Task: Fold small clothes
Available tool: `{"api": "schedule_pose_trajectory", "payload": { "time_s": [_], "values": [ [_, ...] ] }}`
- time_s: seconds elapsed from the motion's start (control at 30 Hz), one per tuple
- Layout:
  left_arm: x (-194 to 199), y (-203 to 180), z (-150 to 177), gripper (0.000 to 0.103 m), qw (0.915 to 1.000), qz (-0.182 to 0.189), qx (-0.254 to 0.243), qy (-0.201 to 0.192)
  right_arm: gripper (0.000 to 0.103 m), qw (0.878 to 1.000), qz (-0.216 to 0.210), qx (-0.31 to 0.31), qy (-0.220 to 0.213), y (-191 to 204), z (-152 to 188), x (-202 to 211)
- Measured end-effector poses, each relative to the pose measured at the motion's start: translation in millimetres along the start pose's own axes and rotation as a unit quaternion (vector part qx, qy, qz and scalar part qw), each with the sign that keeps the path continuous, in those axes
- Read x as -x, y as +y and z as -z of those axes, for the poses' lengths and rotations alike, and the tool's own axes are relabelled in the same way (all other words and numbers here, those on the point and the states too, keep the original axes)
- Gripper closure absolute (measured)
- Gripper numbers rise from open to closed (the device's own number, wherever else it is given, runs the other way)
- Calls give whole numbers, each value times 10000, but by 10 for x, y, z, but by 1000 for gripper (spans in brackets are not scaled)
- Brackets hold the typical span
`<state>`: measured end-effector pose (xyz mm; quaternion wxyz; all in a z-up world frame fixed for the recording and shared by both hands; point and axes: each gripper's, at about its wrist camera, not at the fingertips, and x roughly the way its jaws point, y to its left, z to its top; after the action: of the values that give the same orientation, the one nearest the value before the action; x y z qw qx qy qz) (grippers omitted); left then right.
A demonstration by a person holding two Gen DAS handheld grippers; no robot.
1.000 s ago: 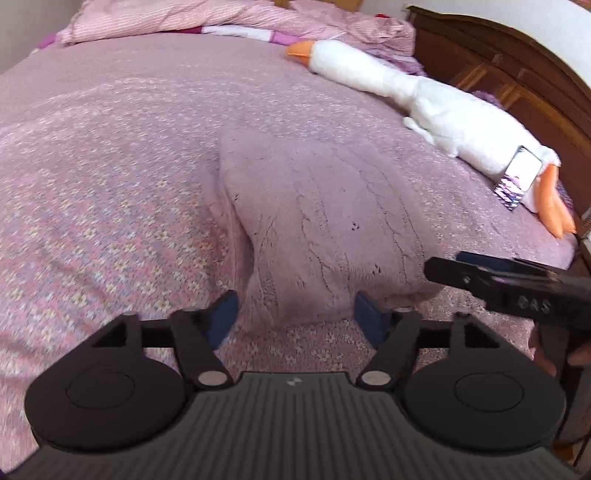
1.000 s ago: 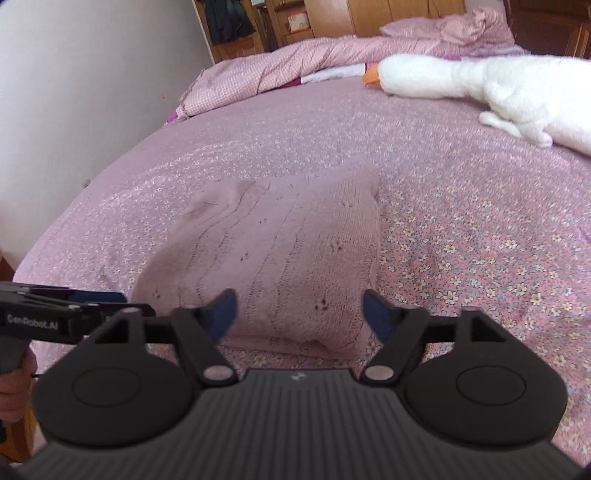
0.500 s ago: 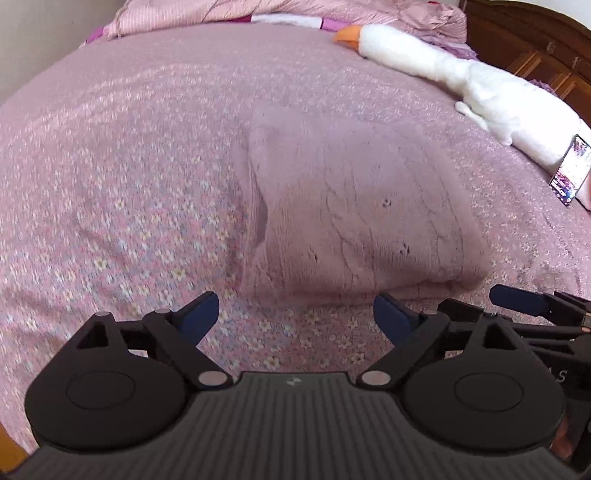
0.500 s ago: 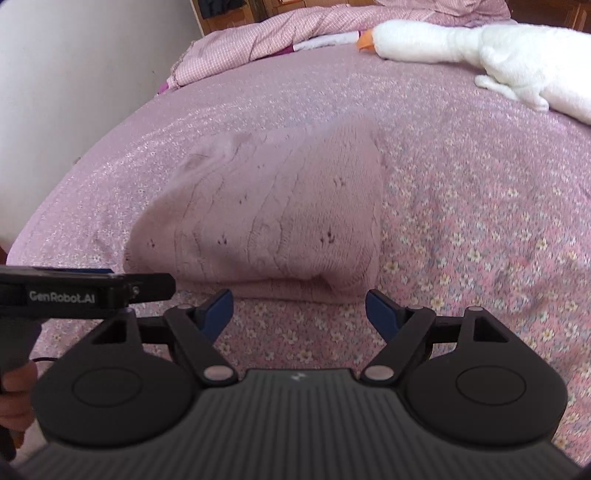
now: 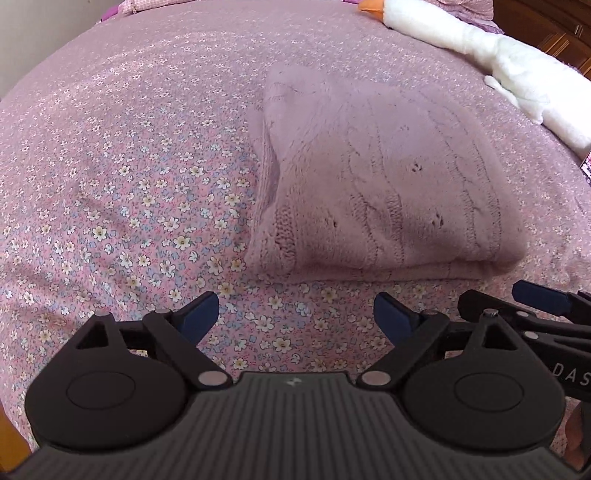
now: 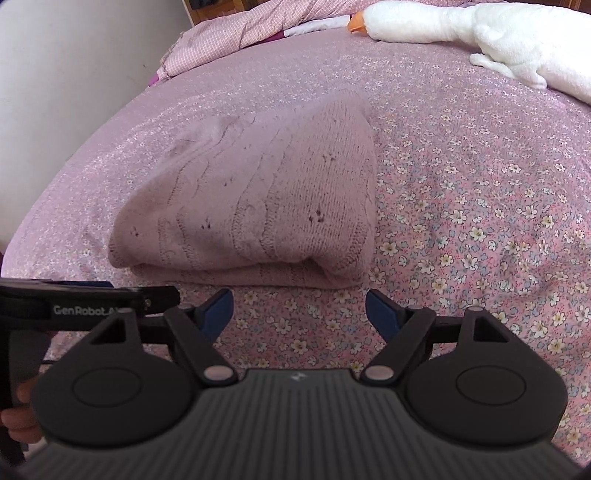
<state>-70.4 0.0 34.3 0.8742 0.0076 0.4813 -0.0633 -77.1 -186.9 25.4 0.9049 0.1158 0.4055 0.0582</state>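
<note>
One flowered bedspread [image 5: 122, 206] covers the bed; a white plush goose [image 6: 480, 33] lies well beyond both grippers. The folded pink knit [image 5: 376, 192] rests just ahead of the left gripper [image 5: 295, 314] and right gripper [image 6: 299, 310], both spread wide, empty.

Left claw [image 5: 295, 314]: jaws spread wide, blue-padded fingertips [image 5: 199, 312] well apart, nothing between them. Right claw [image 6: 299, 312]: jaws likewise wide, holding nothing. Both point forward, side by side at about the same level, each visible at the edge of the other's view. Fingers of a hand [image 6: 16, 417] wrap the left handle.
</note>
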Motion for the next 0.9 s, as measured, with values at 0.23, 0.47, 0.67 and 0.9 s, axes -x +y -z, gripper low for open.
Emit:
{"api": "schedule_pose_trajectory", "payload": {
  "time_s": [0.23, 0.47, 0.67, 0.9],
  "values": [
    [-50, 7, 11, 8, 10000, -19, -13, 73, 23, 10000, -24, -37, 50, -15, -4, -31],
    [-58, -13, 21, 8, 9999, 23, -25, 94, 23, 10000, -39, -12, 55, -8, -1, -41],
    [-66, -6, 19, 8, 10000, 19, -19, 96, 23, 10000, -32, 8, 53, 0, -5, -43],
    [-68, 2, 9, 8, 9999, 16, -29, 97, 23, 10000, -43, 42, 49, 10, -10, -40]
  ]
}}
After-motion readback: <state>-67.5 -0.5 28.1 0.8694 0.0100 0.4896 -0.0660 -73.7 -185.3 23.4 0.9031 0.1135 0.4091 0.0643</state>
